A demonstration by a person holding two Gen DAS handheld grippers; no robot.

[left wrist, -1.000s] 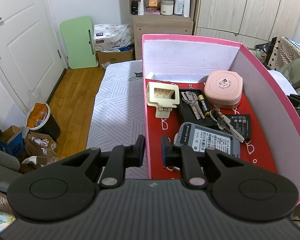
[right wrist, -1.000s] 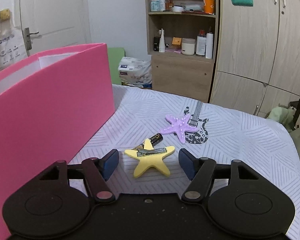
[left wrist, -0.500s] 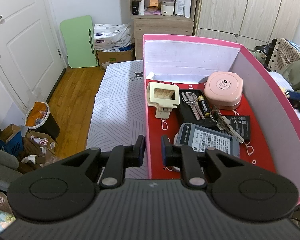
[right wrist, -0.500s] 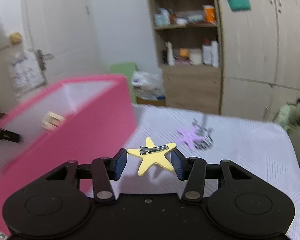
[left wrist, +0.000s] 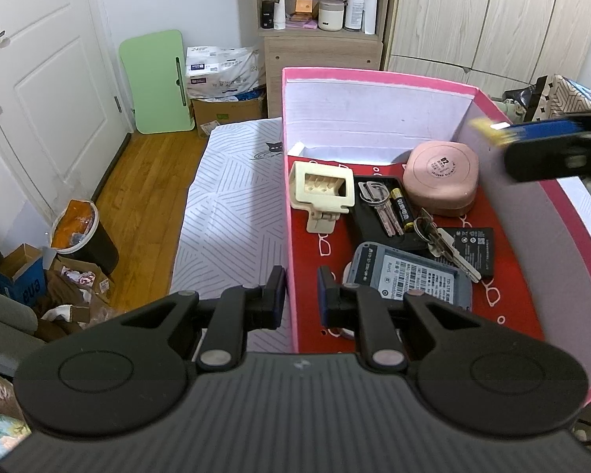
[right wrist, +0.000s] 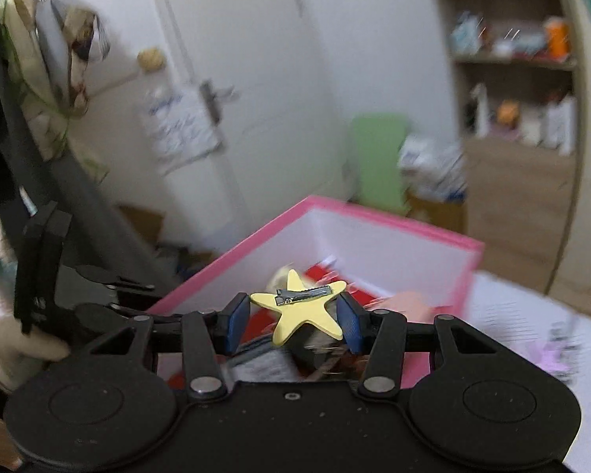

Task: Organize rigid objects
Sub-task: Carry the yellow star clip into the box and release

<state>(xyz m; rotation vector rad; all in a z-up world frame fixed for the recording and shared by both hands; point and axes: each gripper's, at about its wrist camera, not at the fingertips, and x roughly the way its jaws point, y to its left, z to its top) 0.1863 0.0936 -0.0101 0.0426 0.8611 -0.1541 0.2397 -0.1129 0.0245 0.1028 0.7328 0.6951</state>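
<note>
A pink box [left wrist: 374, 79] with a red floor stands on the bed. My left gripper [left wrist: 300, 295] is shut on its near wall, one finger outside and one inside. The box holds a pink round case [left wrist: 439, 177], a cream holder [left wrist: 321, 187], keys [left wrist: 378, 205], an AA battery [left wrist: 402, 207] and a grey phone battery [left wrist: 409, 272]. My right gripper [right wrist: 293, 317] is shut on a yellow star hair clip [right wrist: 307, 315], metal clip up, above the pink box [right wrist: 394, 220]. In the left wrist view the right gripper [left wrist: 551, 146] comes in blurred over the box's right wall.
A purple star [right wrist: 551, 354] lies blurred on the striped bedsheet [left wrist: 232, 205] to the right of the box. A bin [left wrist: 82, 232] and cardboard clutter sit on the wooden floor to the left. A shelf unit and wardrobe stand behind.
My right gripper closed on the yellow star, lifted it off the sheet and swung left and up over the pink box. The left gripper kept its hold on the wall.
</note>
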